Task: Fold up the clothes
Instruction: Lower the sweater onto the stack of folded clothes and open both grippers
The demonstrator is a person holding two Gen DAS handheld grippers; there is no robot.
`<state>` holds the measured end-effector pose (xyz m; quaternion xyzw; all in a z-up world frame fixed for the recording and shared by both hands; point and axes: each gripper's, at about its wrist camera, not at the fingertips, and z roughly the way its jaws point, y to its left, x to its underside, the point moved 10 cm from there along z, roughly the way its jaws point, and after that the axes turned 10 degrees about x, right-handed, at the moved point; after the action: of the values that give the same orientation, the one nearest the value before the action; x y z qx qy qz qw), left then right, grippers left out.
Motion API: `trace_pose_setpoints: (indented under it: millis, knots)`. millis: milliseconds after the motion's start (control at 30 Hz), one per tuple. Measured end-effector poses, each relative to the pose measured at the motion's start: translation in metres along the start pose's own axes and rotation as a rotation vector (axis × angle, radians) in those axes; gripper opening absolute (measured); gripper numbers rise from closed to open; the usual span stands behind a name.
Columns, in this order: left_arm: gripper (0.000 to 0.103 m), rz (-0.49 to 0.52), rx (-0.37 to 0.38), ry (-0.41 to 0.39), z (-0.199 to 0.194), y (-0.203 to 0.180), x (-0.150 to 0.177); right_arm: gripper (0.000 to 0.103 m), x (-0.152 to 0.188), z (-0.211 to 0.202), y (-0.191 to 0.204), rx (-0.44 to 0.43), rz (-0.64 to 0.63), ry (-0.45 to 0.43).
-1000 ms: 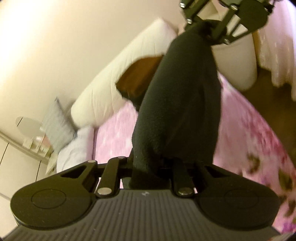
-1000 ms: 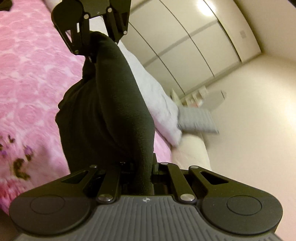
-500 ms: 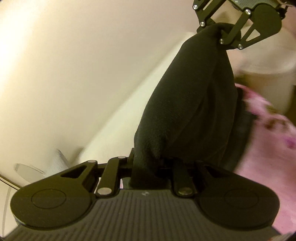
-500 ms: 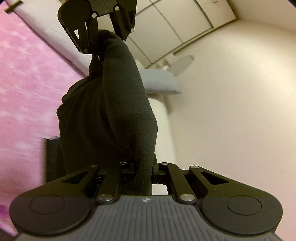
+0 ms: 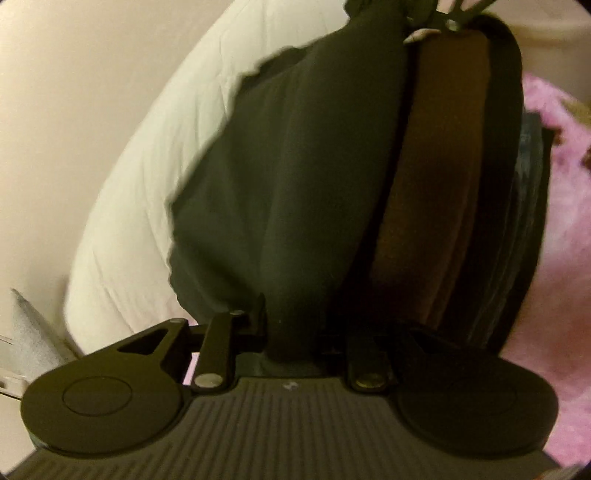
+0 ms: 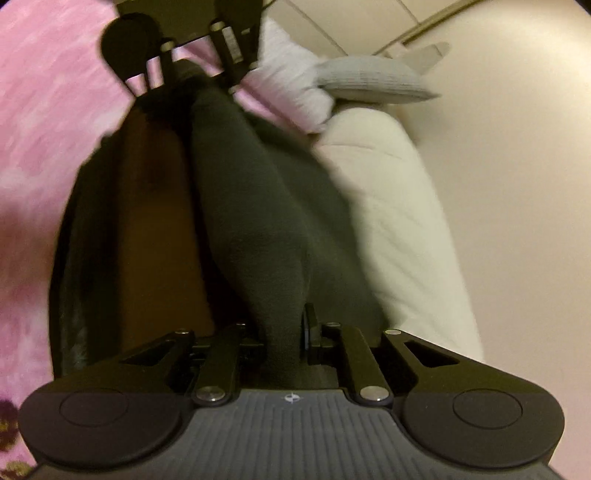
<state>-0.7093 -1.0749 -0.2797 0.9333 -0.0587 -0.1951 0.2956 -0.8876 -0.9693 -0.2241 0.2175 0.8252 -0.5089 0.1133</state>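
A dark fleece garment [image 5: 295, 166] stretches between both grippers and sags onto a stack of folded clothes. In the left wrist view my left gripper [image 5: 295, 328] has one end of it between its jaws, which are opening; cloth still fills the gap. My right gripper [image 6: 284, 332] grips the other end [image 6: 258, 184], its jaws also opening, with the cloth touching the pads. Each gripper shows at the top of the other's view: the left gripper [image 6: 192, 74] and the right gripper [image 5: 443, 18]. A brown folded piece [image 5: 436, 166] lies right beside the garment.
The stack [image 6: 155, 221] of brown, dark and bluish folded layers rests on a pink flowered bedspread [image 6: 44, 110]. A rolled cream quilt [image 5: 166, 166] lies along the wall on the far side. A white pillow [image 6: 291, 96] and a grey cushion [image 6: 373, 81] sit past it.
Both grippers carried the hanging garment across the bed and down. It now sags onto the folded stack beside the cream quilt, and the brown piece is close by.
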Motion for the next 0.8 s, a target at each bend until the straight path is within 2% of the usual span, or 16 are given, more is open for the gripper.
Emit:
trace_pose_setpoints:
  millis: [67, 133, 200, 233, 300, 367, 433, 500, 600, 800]
  knots:
    - [0.023, 0.023, -0.012, -0.025, -0.009, -0.003, 0.000, 0.022, 0.008, -0.010, -0.002, 0.011, 0.005, 0.001]
    - [0.024, 0.058, -0.016, -0.039, -0.016, -0.005, 0.001, 0.022, 0.019, -0.022, -0.009, 0.020, 0.014, 0.012]
    - [0.021, 0.084, 0.001, -0.036, -0.015, -0.003, 0.004, 0.016, 0.022, -0.030, -0.014, 0.023, 0.019, 0.024]
    - [0.018, 0.091, 0.004, -0.035, -0.014, -0.002, 0.004, 0.006, 0.024, -0.034, -0.017, 0.016, 0.027, 0.031]
    - [0.016, 0.106, -0.020, -0.035, -0.017, 0.002, 0.002, 0.005, 0.025, -0.039, -0.023, 0.008, 0.044, 0.044]
    - [0.016, 0.105, -0.039, -0.049, -0.026, 0.005, 0.001, 0.006, 0.010, -0.030, -0.029, 0.025, 0.068, 0.048]
    - [0.017, 0.106, -0.007, -0.046, -0.023, -0.004, 0.006, 0.006, 0.006, -0.036, -0.031, 0.038, 0.091, 0.049]
    - [0.016, 0.143, 0.015, -0.018, 0.005, 0.007, 0.006, 0.006, 0.011, -0.041, -0.019, 0.017, 0.071, 0.053]
    - [0.016, 0.129, 0.008, -0.014, 0.019, 0.023, 0.011, 0.008, 0.017, -0.039, 0.007, -0.018, 0.064, 0.075]
    - [0.021, 0.070, 0.006, 0.000, 0.011, 0.033, 0.002, 0.009, 0.014, -0.030, 0.004, -0.029, 0.093, 0.102]
